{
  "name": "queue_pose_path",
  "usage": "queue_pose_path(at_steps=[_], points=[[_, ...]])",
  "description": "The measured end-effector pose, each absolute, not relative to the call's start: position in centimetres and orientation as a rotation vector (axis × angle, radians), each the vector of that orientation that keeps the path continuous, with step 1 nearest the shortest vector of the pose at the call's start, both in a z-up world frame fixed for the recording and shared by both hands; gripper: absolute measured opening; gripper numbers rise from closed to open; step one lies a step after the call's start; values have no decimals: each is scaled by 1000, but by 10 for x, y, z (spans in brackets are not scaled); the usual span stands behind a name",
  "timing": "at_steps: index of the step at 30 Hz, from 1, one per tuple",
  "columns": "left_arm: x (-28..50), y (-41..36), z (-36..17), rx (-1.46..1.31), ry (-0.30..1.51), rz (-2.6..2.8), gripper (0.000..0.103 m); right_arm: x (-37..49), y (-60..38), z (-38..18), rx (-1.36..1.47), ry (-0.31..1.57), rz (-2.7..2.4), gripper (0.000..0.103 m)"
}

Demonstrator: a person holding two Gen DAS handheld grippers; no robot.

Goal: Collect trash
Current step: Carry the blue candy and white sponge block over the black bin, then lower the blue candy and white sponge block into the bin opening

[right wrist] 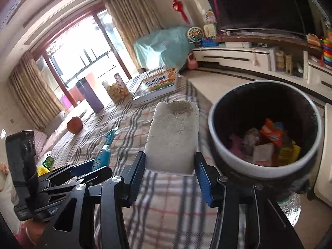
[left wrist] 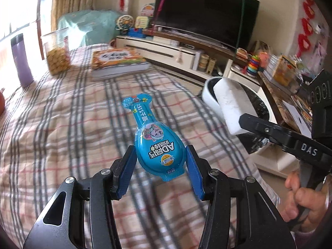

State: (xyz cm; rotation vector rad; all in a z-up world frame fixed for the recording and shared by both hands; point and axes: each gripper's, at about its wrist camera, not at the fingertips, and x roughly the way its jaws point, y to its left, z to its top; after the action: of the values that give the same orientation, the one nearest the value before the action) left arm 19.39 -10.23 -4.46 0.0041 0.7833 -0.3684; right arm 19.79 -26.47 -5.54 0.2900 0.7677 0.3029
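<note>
Wrapper [left wrist: 158, 143] clamped in left hand-held gripper [left wrist: 159, 161], sponge [right wrist: 173, 140] in right [right wrist: 170, 164]; bin [right wrist: 220, 151] bottom hidden.

A blue snack packet [left wrist: 152, 137] lay lengthwise over the plaid bed; a white foam block [right wrist: 173, 138] sat at the bin's [right wrist: 220, 151] nine o'clock.

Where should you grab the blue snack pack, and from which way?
Grab the blue snack pack at its fat round end, from the bottom end, one finger each side. The left gripper does this: the neck is thin and flat, while the belly fills the pads.
</note>
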Motion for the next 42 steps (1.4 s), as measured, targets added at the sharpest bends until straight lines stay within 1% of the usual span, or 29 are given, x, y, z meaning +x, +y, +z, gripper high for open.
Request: queue_pose_path(at_steps=[16, 27, 42], points=[[196, -161, -30, 82, 760, -451, 48, 176, -320, -48, 359, 722, 227, 49], [203, -198, -24, 121, 751, -499, 48, 176, -340, -47, 374, 711, 187, 49], [219, -229, -18, 140, 746, -530, 48, 187, -363, -45, 372, 712, 156, 49]])
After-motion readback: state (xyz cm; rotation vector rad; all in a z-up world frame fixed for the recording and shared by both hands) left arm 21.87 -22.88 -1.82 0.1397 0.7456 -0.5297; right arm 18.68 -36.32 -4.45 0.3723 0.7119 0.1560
